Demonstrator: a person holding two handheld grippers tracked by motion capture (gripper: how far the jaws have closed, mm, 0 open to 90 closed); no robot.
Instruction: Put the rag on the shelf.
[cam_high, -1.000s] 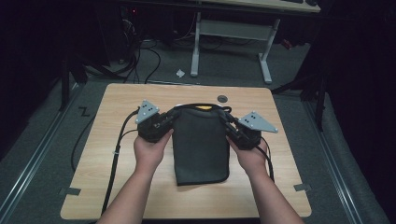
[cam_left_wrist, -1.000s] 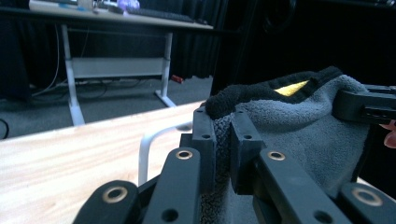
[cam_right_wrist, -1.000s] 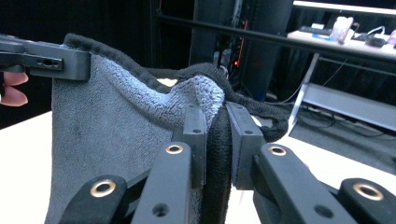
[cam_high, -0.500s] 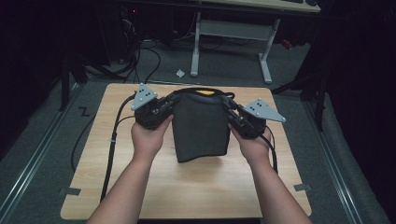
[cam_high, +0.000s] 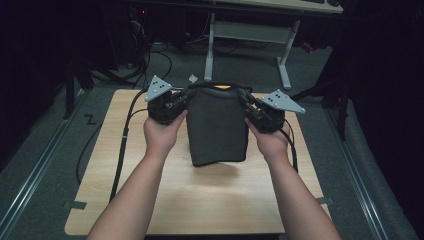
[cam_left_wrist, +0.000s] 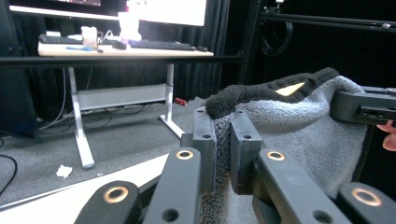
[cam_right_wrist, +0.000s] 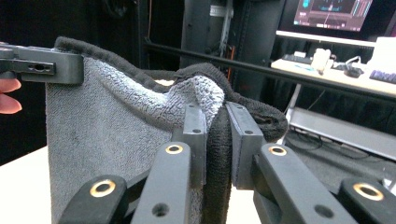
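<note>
Two grippers hold my grey towel (cam_high: 218, 127) up over the table (cam_high: 200, 200). My left gripper (cam_left_wrist: 223, 140) pinches one top corner, my right gripper (cam_right_wrist: 214, 140) the other.

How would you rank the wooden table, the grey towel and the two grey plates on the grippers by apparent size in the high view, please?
1. Wooden table, clearly largest.
2. Grey towel, hanging between the left gripper and right gripper.
3. The left plate and right plate look about alike, so I won't rank them.

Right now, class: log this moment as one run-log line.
left gripper: jaws shut on grey towel | right gripper: shut on towel | towel: hanging above wooden table
</note>
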